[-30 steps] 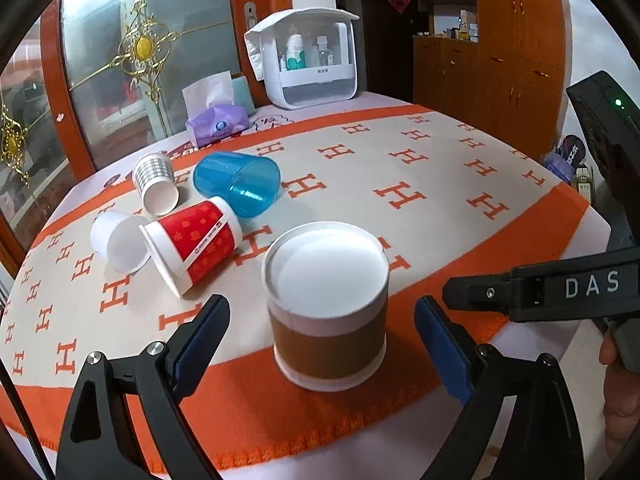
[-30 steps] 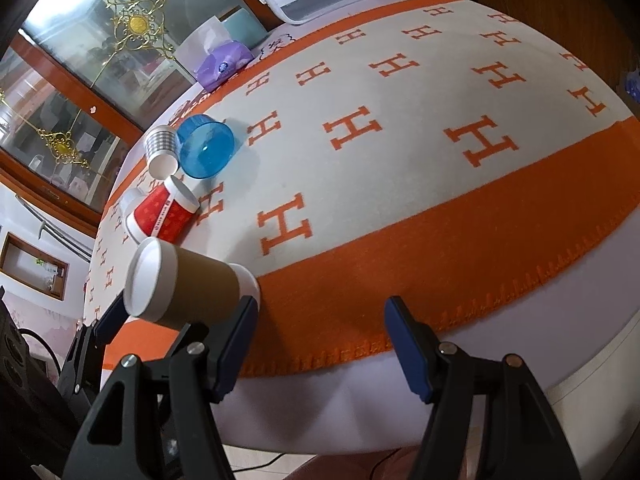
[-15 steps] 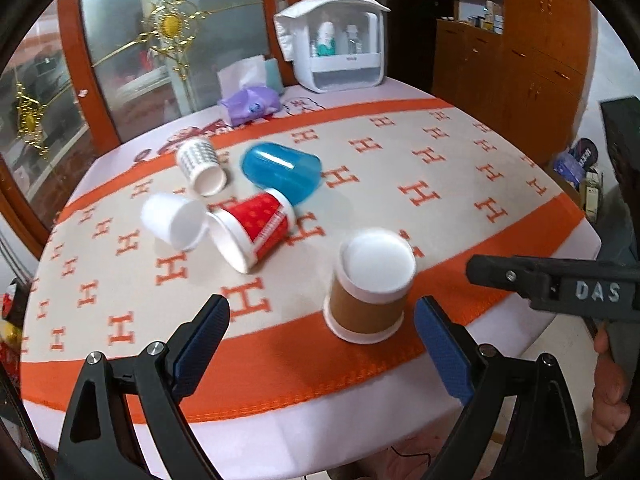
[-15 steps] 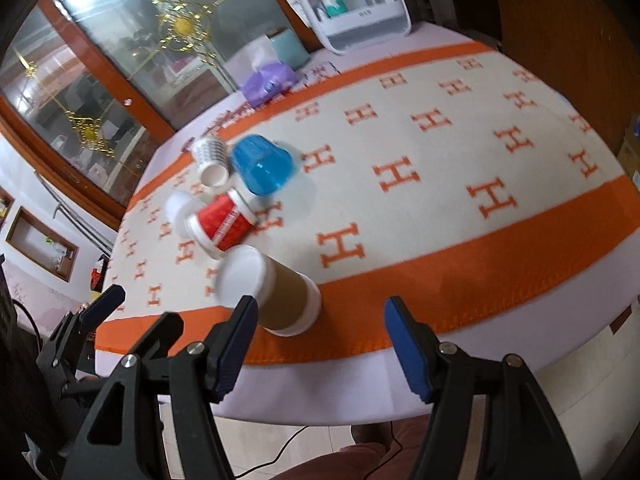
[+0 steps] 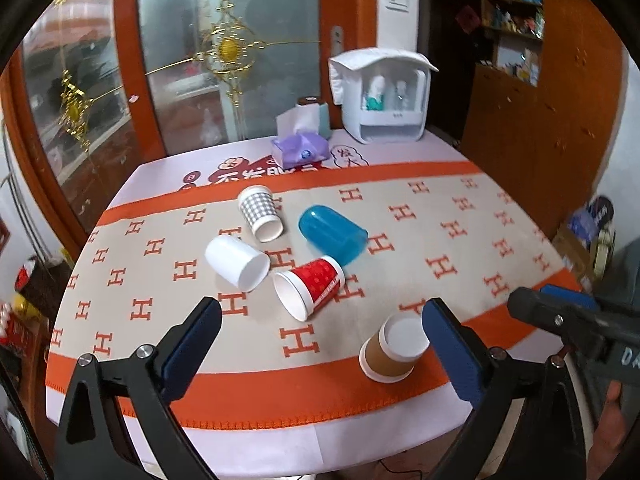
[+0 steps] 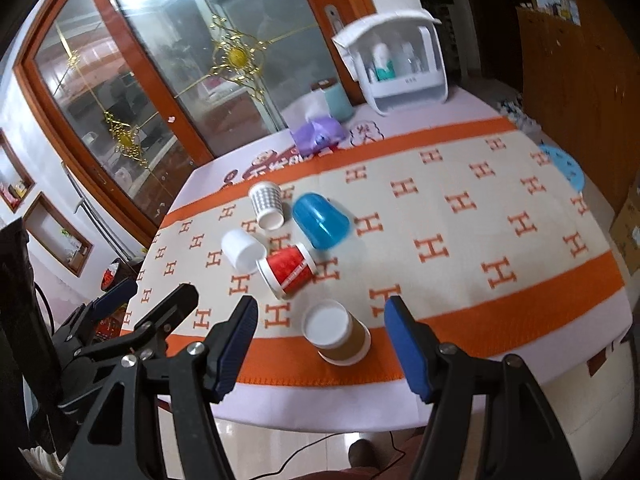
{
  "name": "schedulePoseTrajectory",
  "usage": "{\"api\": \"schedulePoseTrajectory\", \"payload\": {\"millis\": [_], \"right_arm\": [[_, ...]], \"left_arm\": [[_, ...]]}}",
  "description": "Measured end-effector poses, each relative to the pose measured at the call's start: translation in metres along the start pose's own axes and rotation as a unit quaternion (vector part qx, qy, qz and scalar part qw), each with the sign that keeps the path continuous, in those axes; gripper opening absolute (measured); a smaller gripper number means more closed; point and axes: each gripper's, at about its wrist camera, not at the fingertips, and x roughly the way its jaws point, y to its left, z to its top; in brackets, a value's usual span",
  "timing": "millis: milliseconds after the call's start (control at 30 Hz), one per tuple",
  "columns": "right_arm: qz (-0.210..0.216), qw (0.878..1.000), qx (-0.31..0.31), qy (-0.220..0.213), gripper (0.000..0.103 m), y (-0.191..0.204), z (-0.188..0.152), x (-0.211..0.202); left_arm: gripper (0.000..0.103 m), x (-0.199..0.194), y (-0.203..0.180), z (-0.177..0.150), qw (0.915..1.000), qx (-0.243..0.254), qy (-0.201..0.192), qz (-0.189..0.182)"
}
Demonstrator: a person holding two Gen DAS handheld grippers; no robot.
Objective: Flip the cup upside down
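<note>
A brown paper cup [image 5: 394,350] stands upside down, white base up, on the orange band near the table's front edge; it also shows in the right wrist view [image 6: 336,336]. My left gripper [image 5: 320,344] is open and empty, held back above the front edge. My right gripper [image 6: 320,344] is open and empty, also back from the table. A red cup [image 5: 310,286], a white cup [image 5: 236,262], a checked cup [image 5: 260,212] and a blue plastic cup [image 5: 334,236] lie on their sides behind the brown cup.
The round table [image 5: 240,432] has an orange and cream H-pattern cloth. A purple tissue pack [image 5: 300,148] and a white storage box [image 5: 384,100] stand at the far side. A glass door and wooden cabinets lie behind. A blue stool [image 6: 564,164] is at right.
Both grippers have pulled back and up from the table. The brown cup, close between the left fingers before, now stands apart and looks smaller. The cups have not moved.
</note>
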Motion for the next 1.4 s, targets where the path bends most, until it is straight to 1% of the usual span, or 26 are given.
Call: {"api": "schedulePoseTrajectory", "payload": {"millis": [167, 400, 567, 800, 1400], "right_arm": [[-0.010, 1.000, -0.026, -0.007, 0.066, 0.018, 0.004, 0.001], [-0.018, 0.999, -0.034, 0.006, 0.066, 0.027, 0.007, 0.013], [-0.022, 0.999, -0.042, 0.006, 0.066, 0.032, 0.008, 0.016], [-0.023, 0.999, -0.040, 0.016, 0.066, 0.033, 0.006, 0.021], [-0.019, 0.999, -0.037, 0.023, 0.066, 0.032, 0.000, 0.027]], "left_arm": [[0.100, -0.007, 0.010, 0.011, 0.9997, -0.022, -0.005, 0.010], [0.100, -0.003, 0.020, 0.011, 0.9989, -0.041, 0.004, 0.022], [0.100, -0.002, 0.022, 0.011, 0.9987, -0.042, 0.002, 0.030], [0.100, 0.002, 0.027, 0.011, 0.9981, -0.052, 0.009, 0.030], [0.100, 0.006, 0.028, 0.009, 0.9978, -0.054, 0.022, 0.033]]}}
